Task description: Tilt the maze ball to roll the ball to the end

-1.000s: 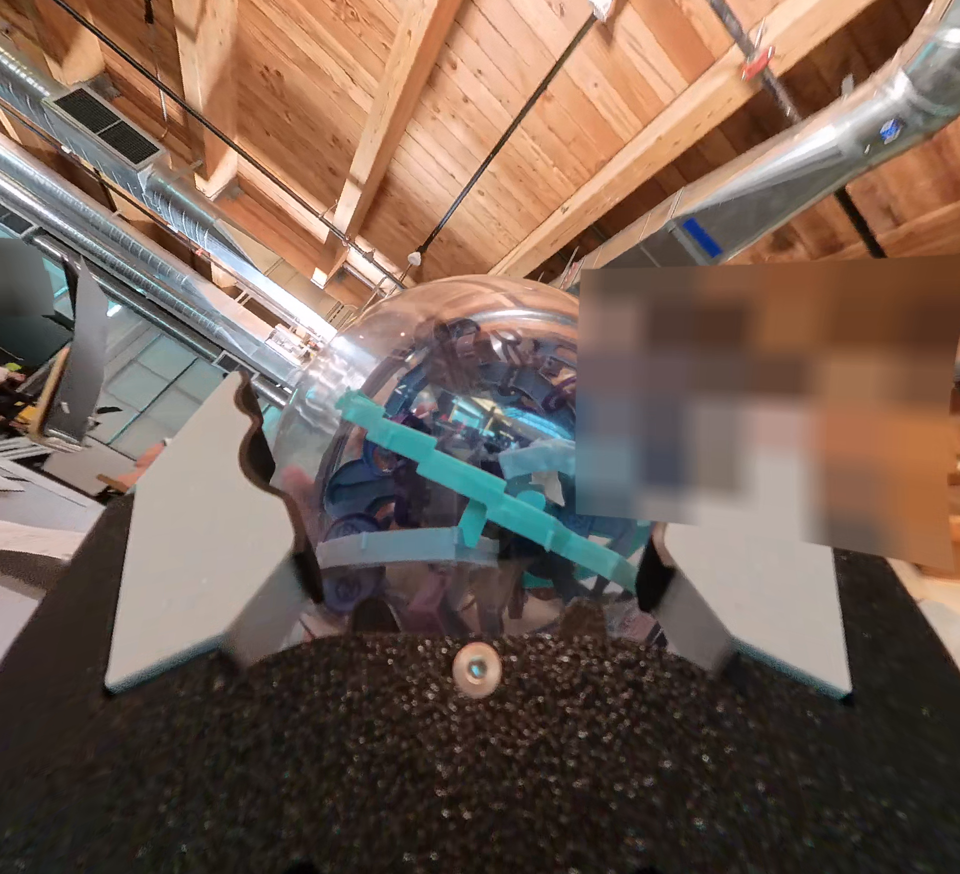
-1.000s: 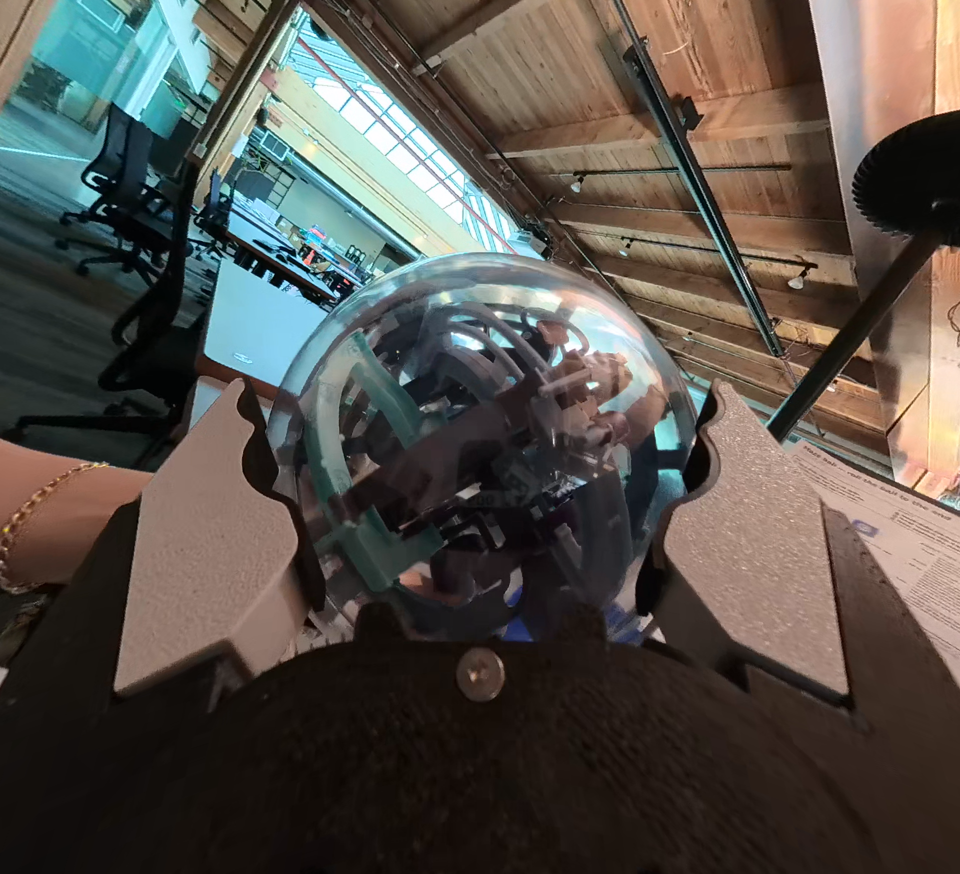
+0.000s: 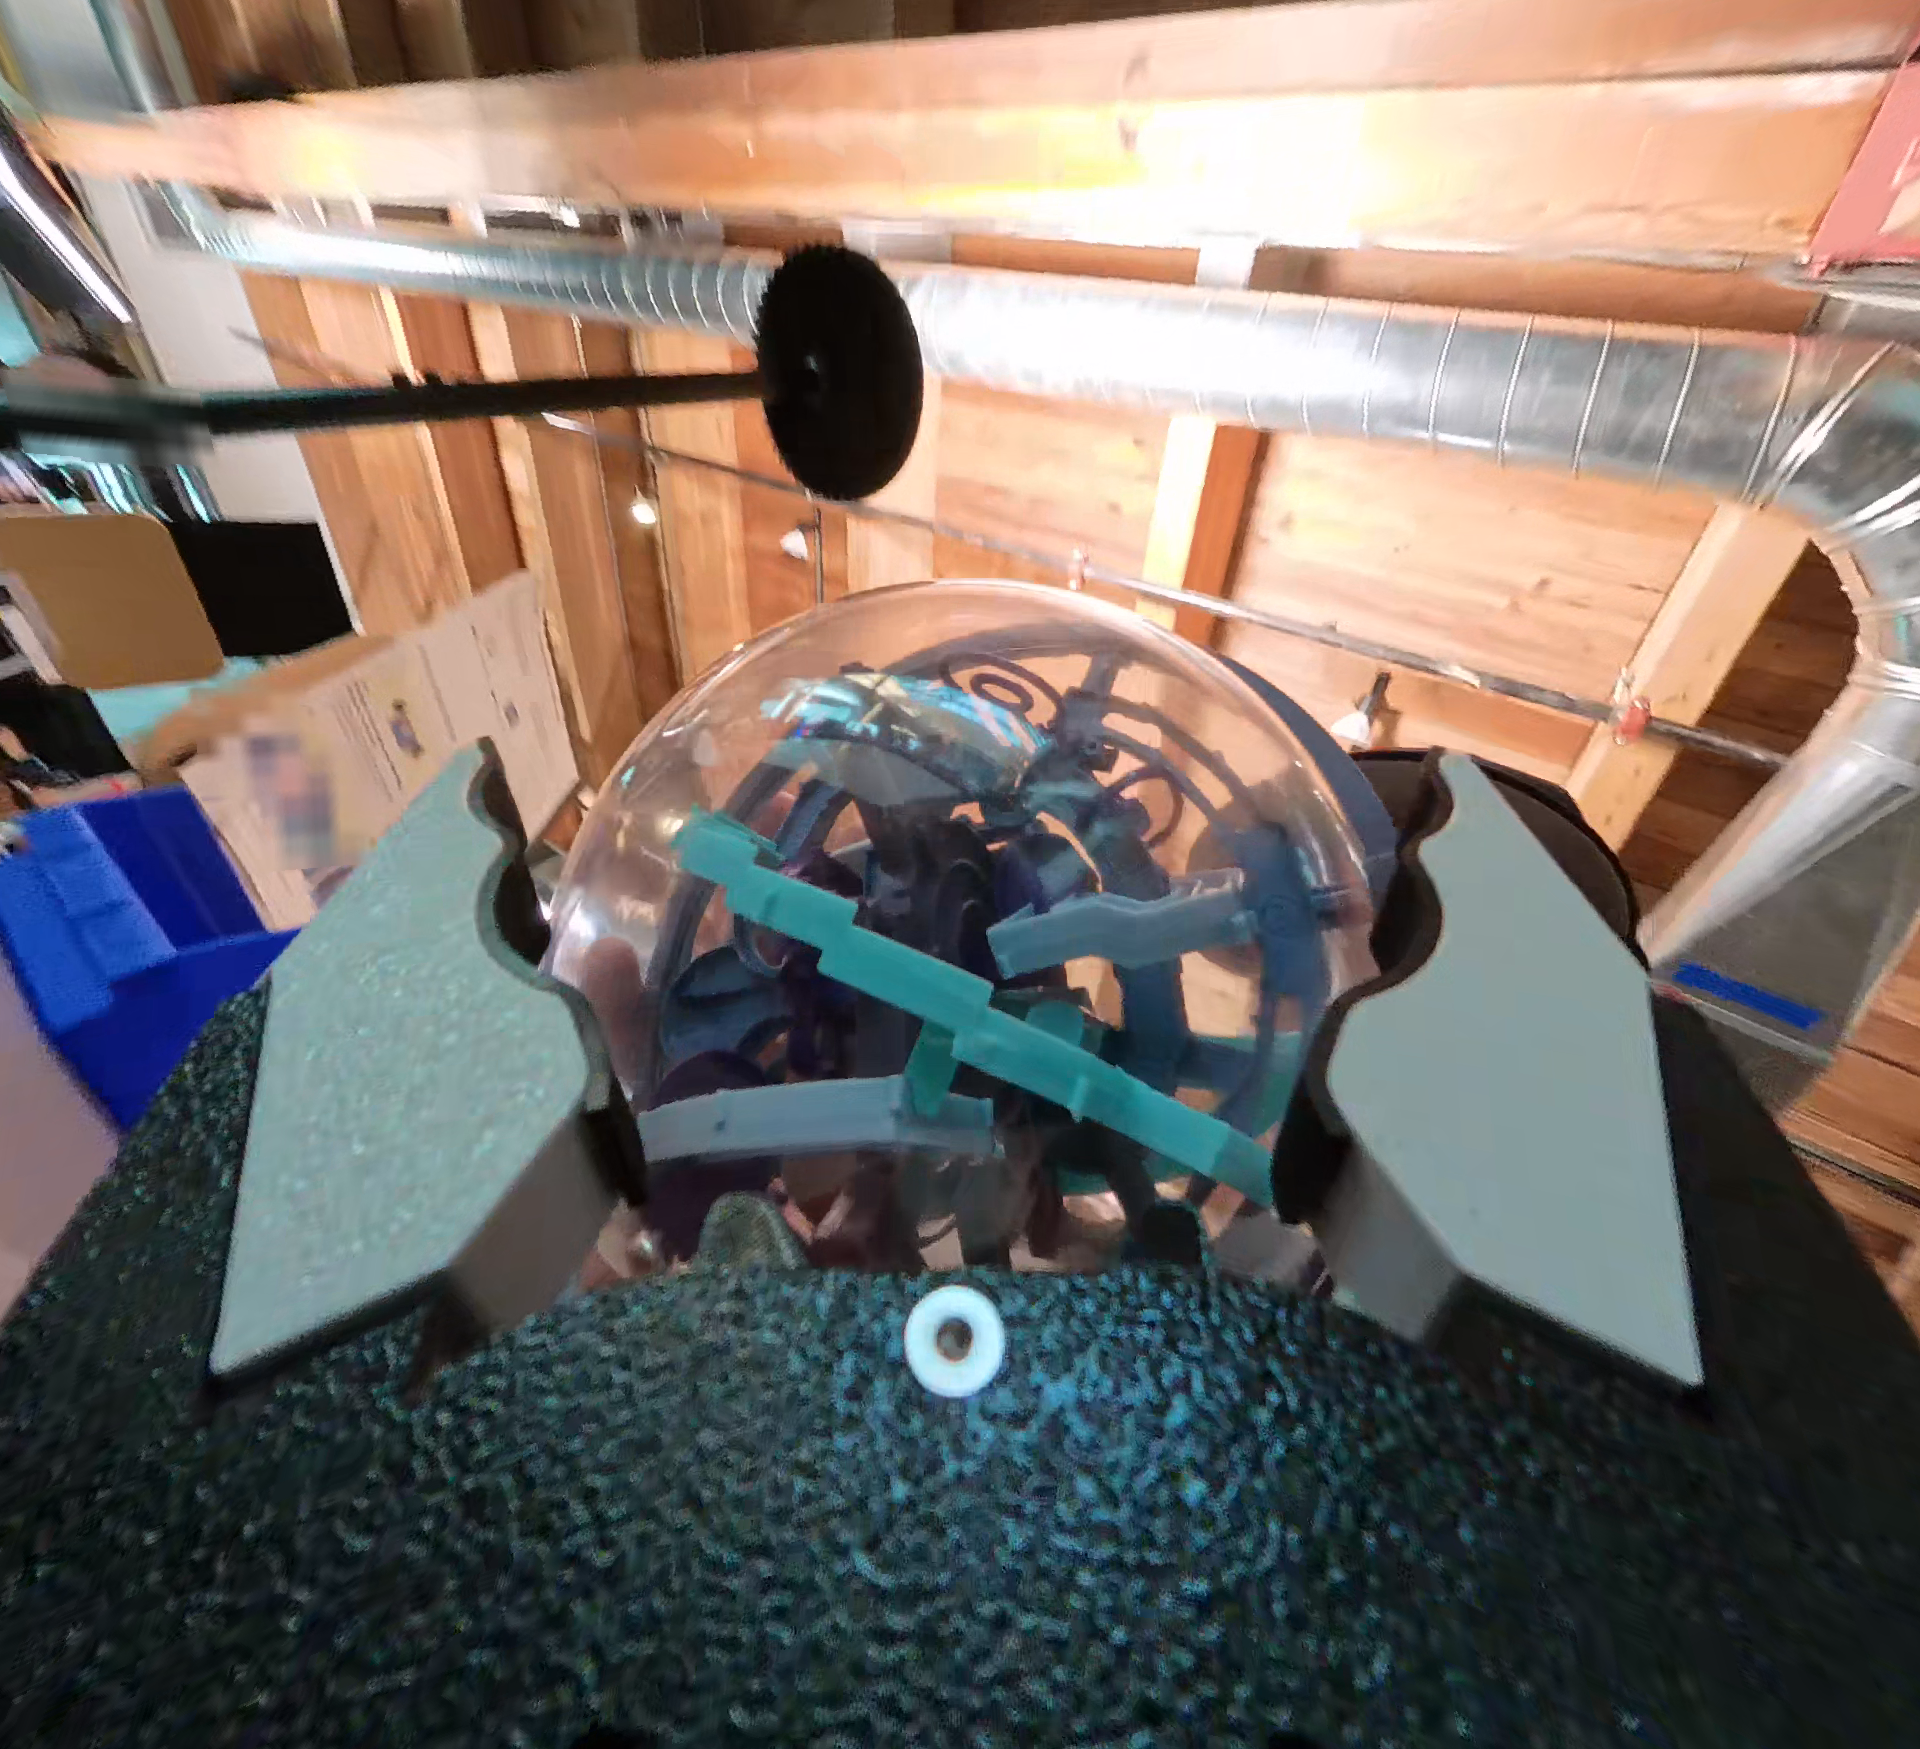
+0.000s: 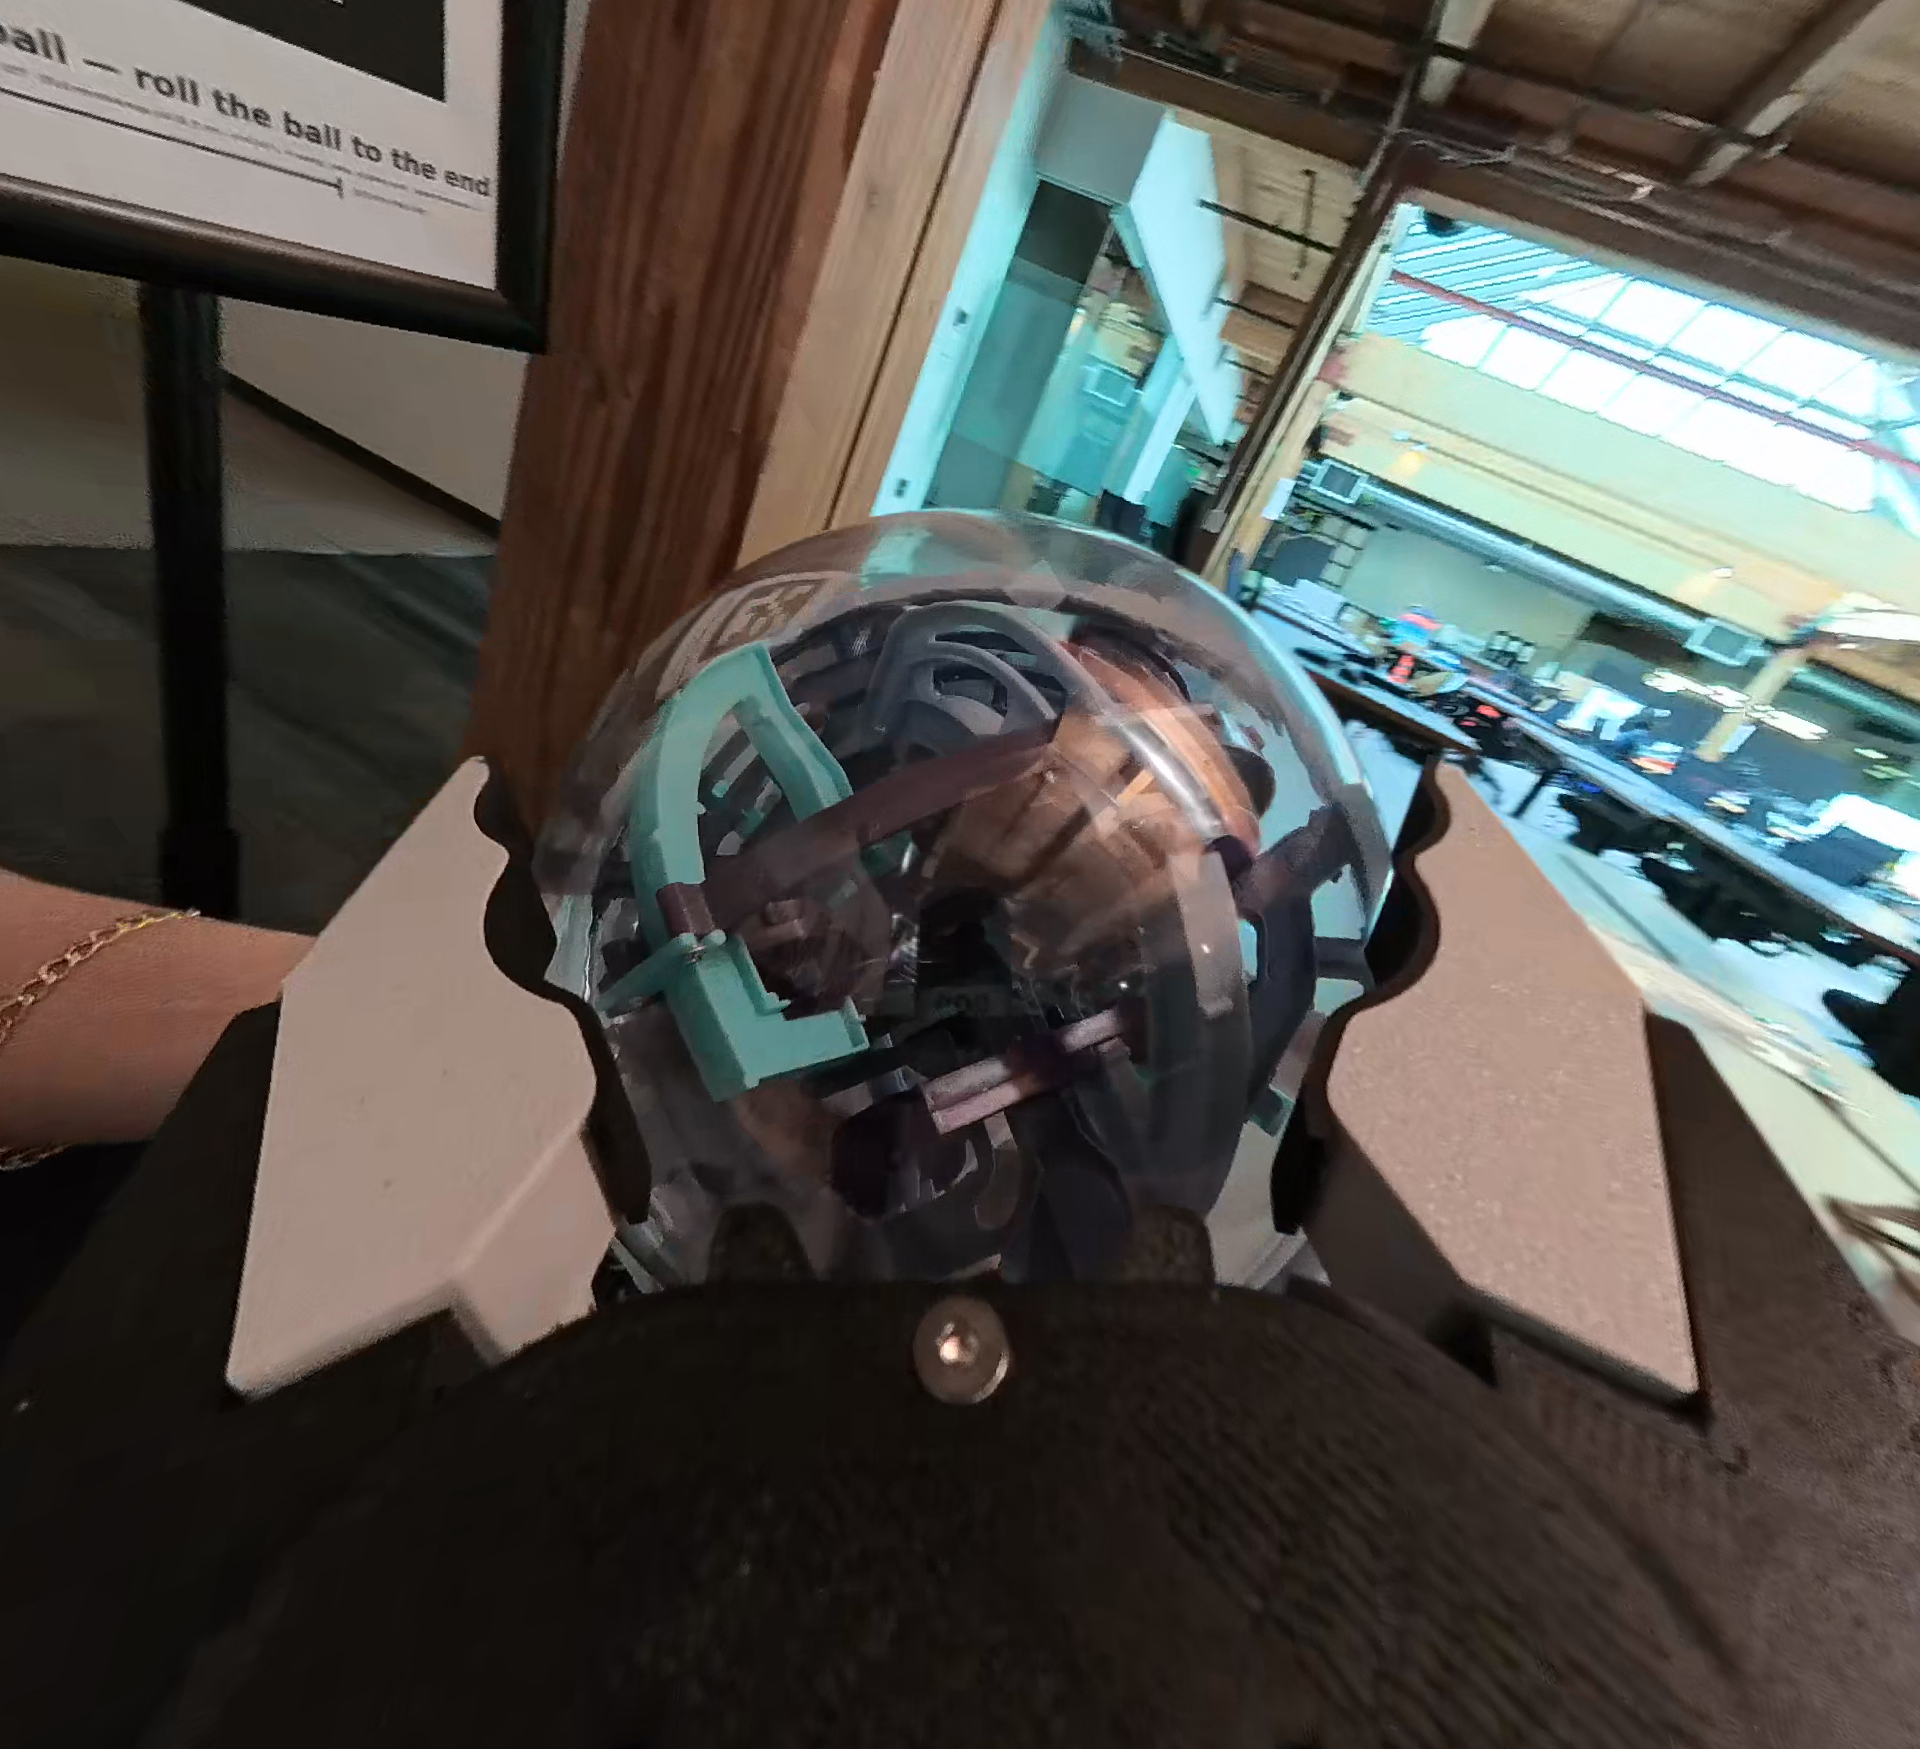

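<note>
You are holding the maze ball from two sides at once: the left gripper is clamped across the clear sphere, and the right gripper is clamped across it as well, each with a grey finger pressed against either flank of the shell. In both wrist views the sphere sits directly ahead of the gripper, centred between the fingers and seated close against the gripper body, so neither side is nearer than the other and any tilt must come from turning both wrists together. Inside the shell, a teal track runs diagonally in the left wrist view, from upper left to lower right. In the right wrist view a teal frame stands on the left half of the sphere. The small rolling ball cannot be located in either view, so progress along the maze cannot be judged. The sphere is raised off any surface, with wooden beams and a metal duct behind it. Expect the smooth, curved shell to slip if either clamp loosens during the tilt; maintain firm, equal pressure on both sides.
</note>
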`<state>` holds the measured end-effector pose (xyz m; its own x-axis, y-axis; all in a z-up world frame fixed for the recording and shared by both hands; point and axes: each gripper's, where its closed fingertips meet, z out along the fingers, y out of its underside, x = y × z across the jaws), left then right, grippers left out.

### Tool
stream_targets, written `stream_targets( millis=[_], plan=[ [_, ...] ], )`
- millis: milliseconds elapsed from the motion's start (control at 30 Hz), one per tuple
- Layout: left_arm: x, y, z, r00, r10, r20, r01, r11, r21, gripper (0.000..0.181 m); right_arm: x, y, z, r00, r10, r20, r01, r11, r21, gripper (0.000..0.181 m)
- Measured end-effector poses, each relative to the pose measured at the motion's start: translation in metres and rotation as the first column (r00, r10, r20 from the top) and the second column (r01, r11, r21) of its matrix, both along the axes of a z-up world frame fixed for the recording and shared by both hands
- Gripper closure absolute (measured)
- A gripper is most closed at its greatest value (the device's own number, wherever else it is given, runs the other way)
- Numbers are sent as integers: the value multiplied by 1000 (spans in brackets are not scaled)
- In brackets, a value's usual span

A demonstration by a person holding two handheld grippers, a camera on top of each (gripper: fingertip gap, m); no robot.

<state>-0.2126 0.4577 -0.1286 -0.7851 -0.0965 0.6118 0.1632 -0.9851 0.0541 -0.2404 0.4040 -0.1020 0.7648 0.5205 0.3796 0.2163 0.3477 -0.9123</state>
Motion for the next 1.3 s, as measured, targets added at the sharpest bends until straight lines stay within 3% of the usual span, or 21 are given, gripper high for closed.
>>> stream_targets(
  millis=[167,333,500,933,1133,1300],
  plan=[
    [-29,29,-17,995,95,-34,-97,993,-67,24,-23,29,-13,995,91,-35,-93,994,-61,24],
    [-34,39,-25,996,87,-33,-89,992,-91,24,-28,40,-20,995,98,-30,-101,990,-94,24],
    [-40,33,-32,998,48,-45,-53,991,-120,24,-38,39,-27,996,80,-50,-86,989,-119,24],
    [-116,15,-68,990,51,-135,-79,974,-214,24,-112,23,-58,983,121,-140,-148,968,-202,24],
    [-124,11,-70,984,5,-179,-41,979,-198,24,-120,19,-60,978,89,-189,-123,977,-174,24],
    [-103,27,-66,990,-30,-138,-4,971,-238,24,-104,32,-55,990,30,-137,-54,983,-173,23]
  ],
)
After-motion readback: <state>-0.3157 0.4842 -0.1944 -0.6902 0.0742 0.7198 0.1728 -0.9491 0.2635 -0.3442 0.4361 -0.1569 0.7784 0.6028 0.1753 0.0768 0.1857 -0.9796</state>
